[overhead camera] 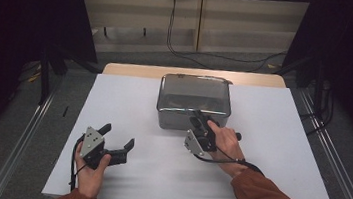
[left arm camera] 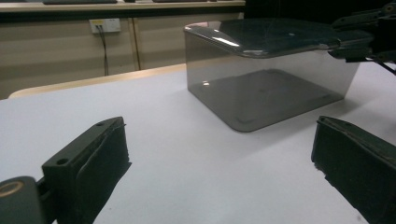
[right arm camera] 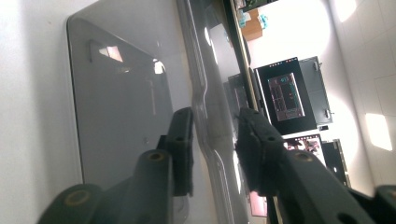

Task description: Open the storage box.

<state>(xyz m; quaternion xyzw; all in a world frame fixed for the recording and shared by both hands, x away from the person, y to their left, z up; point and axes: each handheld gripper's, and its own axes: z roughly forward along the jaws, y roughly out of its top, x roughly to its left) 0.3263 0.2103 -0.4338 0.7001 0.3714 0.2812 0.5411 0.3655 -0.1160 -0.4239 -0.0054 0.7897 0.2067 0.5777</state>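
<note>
A smoky see-through box [overhead camera: 182,119] with a matching lid [overhead camera: 194,92] stands on the white table [overhead camera: 124,98], at the far middle. My right gripper [overhead camera: 197,116] reaches the lid's near edge, turned on its side. In the right gripper view its jaws [right arm camera: 212,135] straddle the lid's rim [right arm camera: 205,93], one pad under the lip by the box wall [right arm camera: 121,107], one on top, pressed to it. My left gripper [overhead camera: 119,136] rests low at the near left, open and holding nothing. In its own view the left gripper [left arm camera: 219,140] faces the box [left arm camera: 266,93] and lid [left arm camera: 271,35] from a distance.
The right gripper [left arm camera: 369,37] appears at the lid's far right corner in the left gripper view. A wooden strip [overhead camera: 192,74] borders the table's far edge. Cables [overhead camera: 204,55] lie on the floor behind it. Metal rails [overhead camera: 25,132] flank the table.
</note>
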